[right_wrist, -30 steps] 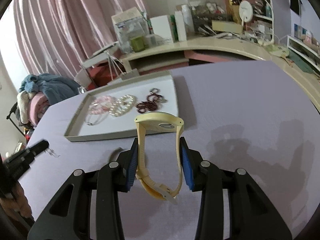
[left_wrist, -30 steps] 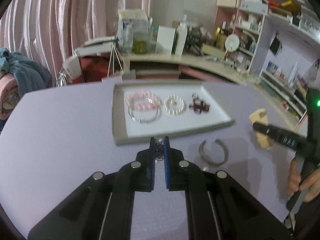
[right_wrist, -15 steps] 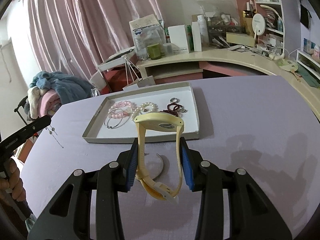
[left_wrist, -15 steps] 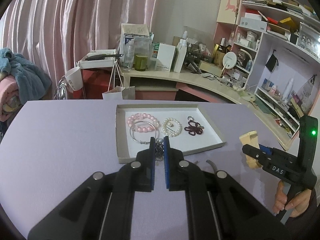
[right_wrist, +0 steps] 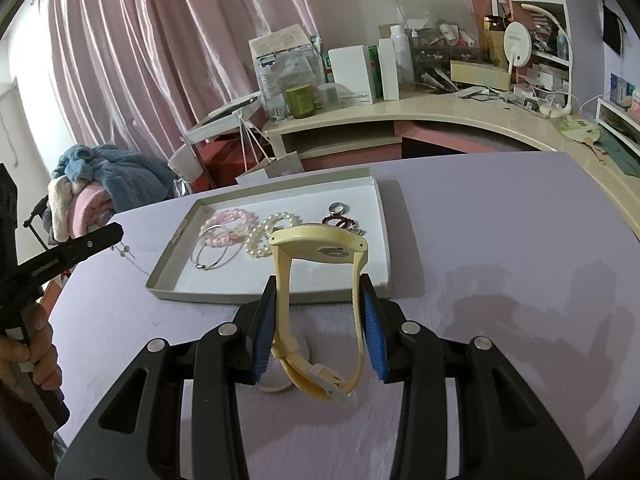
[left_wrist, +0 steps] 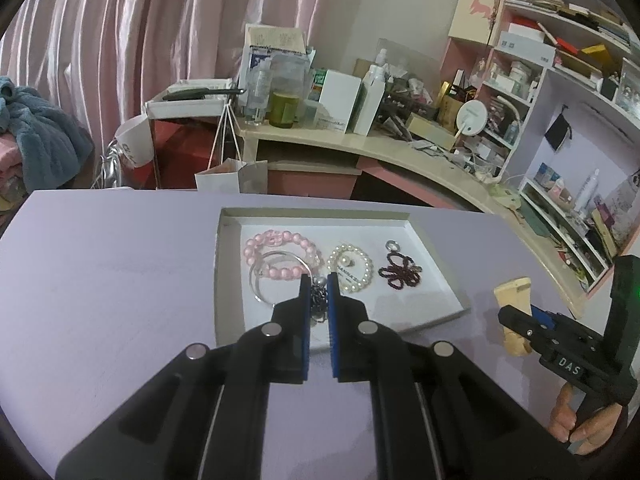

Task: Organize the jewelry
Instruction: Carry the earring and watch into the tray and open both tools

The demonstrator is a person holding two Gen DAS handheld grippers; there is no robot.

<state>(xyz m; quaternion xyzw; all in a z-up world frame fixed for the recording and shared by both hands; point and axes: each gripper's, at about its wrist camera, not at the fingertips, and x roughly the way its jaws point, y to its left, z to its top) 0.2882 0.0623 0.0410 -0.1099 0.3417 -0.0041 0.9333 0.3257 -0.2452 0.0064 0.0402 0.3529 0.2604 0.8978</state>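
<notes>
Both tongs loaded above the lavender desk (right_wrist: 500,240).
Left tongs (left_wrist: 318,280) pinch what looks like a dark beaded chain (left_wrist: 319,300); right tongs (right_wrist: 318,300), part-spread, clamp a cream-yellow plastic wristwatch (right_wrist: 320,248).

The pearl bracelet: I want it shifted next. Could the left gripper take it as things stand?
Probably not yet: the left gripper is shut on a dark chain, though the pearl bracelet lies uncovered in the tray.

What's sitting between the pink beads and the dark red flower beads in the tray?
The white pearl bracelet, between the pink bead bracelet and the dark red bead flower, in both views.
</notes>
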